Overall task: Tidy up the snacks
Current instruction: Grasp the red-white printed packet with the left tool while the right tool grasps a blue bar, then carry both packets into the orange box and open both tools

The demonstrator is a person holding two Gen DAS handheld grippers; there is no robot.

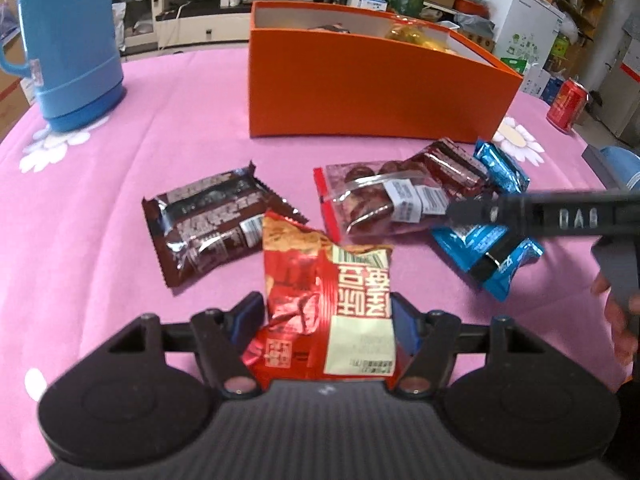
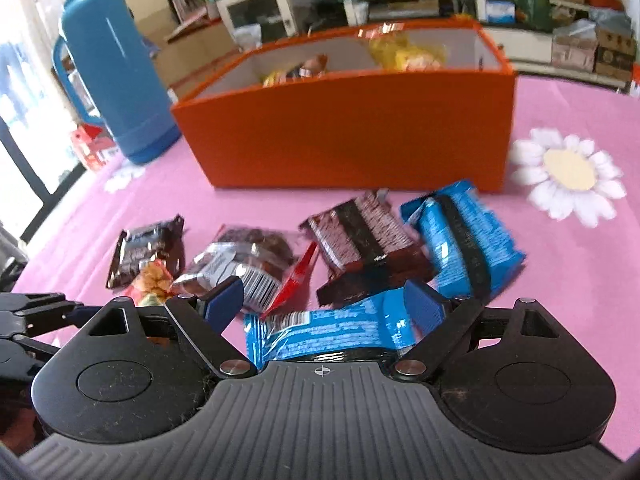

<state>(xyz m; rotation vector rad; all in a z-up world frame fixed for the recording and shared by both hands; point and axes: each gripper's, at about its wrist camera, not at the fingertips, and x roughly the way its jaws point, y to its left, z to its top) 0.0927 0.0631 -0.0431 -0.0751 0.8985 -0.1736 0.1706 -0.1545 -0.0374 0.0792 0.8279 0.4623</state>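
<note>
Left gripper (image 1: 326, 316): pads pinching the red snack bag (image 1: 320, 304) off the pink tablecloth (image 1: 100, 208).
Right gripper (image 2: 324, 304): jaws wide, straddling a blue packet (image 2: 328, 332), not pressing.
Orange box (image 1: 360, 92): behind the snacks, partly filled.
Blue thermos (image 1: 68, 40): back left, clear.

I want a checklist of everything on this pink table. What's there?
Surface: pink tablecloth with daisy prints.
Job's things: orange box already holding snacks; red snack bag, brown packets, clear bag of dark snacks and blue packets loose on the cloth.
Clutter: blue thermos, red can.
Grippers: left gripper straddles the red snack bag; right gripper open over a blue packet.
Cables: nothing seen.
Surroundings: crowded shelves and cartons.
</note>
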